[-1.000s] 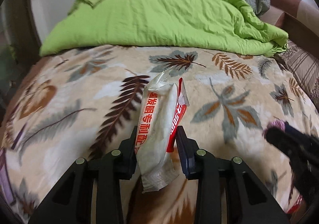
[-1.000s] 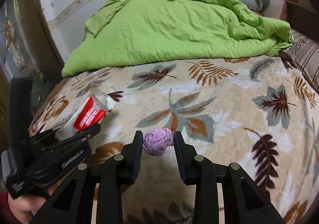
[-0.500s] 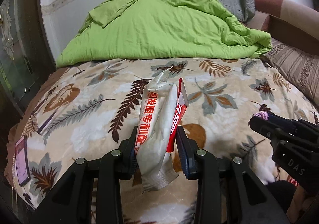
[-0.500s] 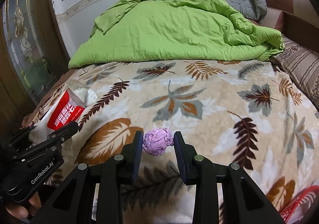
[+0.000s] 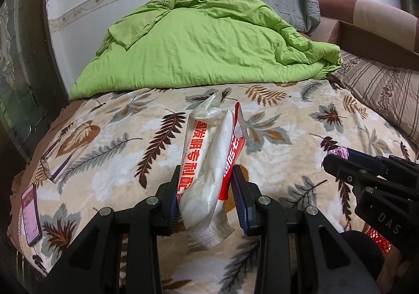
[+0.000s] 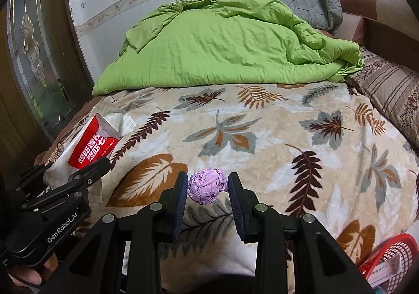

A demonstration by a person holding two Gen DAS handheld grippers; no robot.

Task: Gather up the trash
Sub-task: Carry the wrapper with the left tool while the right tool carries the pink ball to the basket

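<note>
Left gripper (image 5: 207, 194), lower centre of its frame: jaws clamped on a red-and-white wet-wipe packet (image 5: 209, 163), held upright above the leaf-print blanket (image 5: 275, 158). Right gripper (image 6: 208, 190), lower centre: jaws clamped on a crumpled purple paper ball (image 6: 207, 185). Red mesh basket (image 6: 390, 254), lower right corner. Phone (image 5: 31, 215) at left edge. Green quilt (image 5: 209, 43) beyond, upper centre.

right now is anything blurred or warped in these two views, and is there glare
Left wrist view: sharp; fisheye bows the wall border and darkens the corners; the white and red plastic wrapper shows a soft sheen, no hard glare. Right wrist view: also sharp; the crumpled purple paper ball is crisp, the red mesh basket is cut off at the edge.
</note>
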